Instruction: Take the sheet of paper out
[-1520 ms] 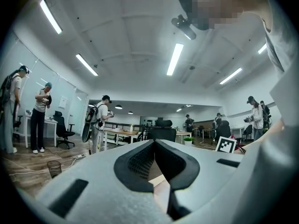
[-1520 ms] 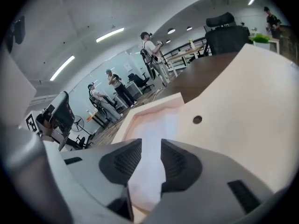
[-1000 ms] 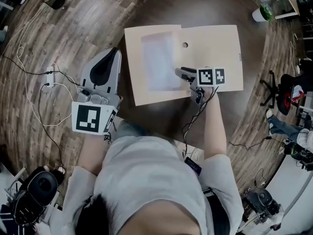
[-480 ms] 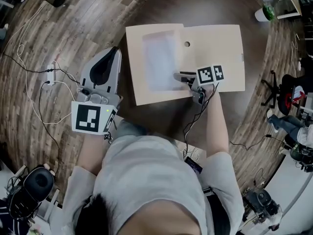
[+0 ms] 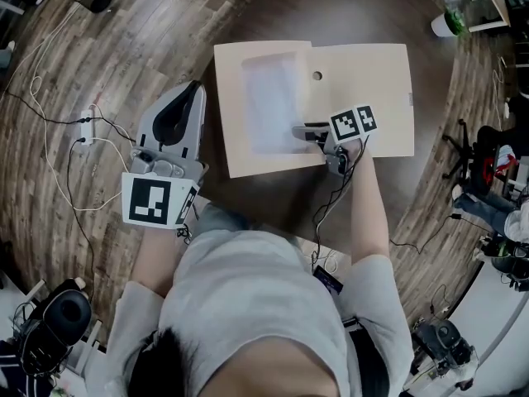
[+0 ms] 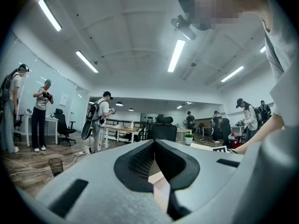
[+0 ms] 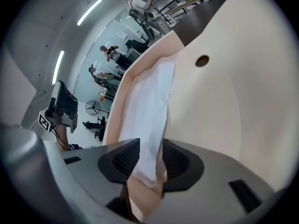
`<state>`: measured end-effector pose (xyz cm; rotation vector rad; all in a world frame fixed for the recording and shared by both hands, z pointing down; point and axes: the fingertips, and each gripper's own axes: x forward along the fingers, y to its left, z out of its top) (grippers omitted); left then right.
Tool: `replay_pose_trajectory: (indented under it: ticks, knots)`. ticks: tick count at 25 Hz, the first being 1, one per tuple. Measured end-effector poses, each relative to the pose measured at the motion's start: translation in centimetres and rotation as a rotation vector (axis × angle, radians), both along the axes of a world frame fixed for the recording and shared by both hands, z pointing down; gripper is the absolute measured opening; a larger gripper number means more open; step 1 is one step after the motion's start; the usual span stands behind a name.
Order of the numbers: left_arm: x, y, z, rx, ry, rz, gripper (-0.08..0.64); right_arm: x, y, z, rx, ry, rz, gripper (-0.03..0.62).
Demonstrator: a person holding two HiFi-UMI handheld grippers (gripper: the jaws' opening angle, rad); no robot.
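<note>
Setup: tan paper envelope (image 5: 372, 81) lying flat on a dark round table (image 5: 331, 7), wood floor (image 5: 99, 73) all around it.
Sheet of paper (image 5: 271, 98): white, sits on the left half of the envelope with a tan border showing above, left of and below it. So it's not out yet.
Hole (image 5: 317, 76): small round one in the envelope, just right of the sheet's top corner.
Right gripper (image 5: 299, 131): down at the sheet's lower right corner, over the envelope. In the right gripper view the jaws are pinched in on the sheet's near edge, and there's a bit of tan in the gap right under the white. Can't tell if that tan layer is gripped too.
Left gripper (image 5: 197, 85): off to the left of the envelope, not touching it, pointing away from the person. Its jaws are closed tip to tip and nothing's caught between them.
Marker cubes: one on each gripper, the left one (image 5: 155, 200) closer to the person's body.
Background: other people standing around the office in the left gripper view.
</note>
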<state>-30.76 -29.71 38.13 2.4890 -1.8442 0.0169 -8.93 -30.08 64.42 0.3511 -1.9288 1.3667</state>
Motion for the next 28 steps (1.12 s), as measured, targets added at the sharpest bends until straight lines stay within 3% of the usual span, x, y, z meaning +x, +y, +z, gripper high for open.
replay_pose_trajectory:
  ticks: [13,16,19,28]
  knots:
    - [-1.3,0.4,0.3,-0.005,0.0,-0.018,0.009,-3.8,1.2,0.0,-0.025,-0.056,-0.073,0.124]
    - [-1.5,0.3,0.3,-0.006,-0.001,-0.022,0.009,-4.1,0.5,0.2,-0.013,-0.055,-0.053,0.098]
    - [-1.6,0.6,0.4,-0.009,0.0,-0.024,0.009,-4.1,0.1,0.3,0.007,-0.044,-0.024,0.032]
    - [-1.3,0.7,0.6,-0.003,-0.004,-0.014,0.009,-2.7,-0.5,0.6,-0.016,-0.019,0.049,0.014]
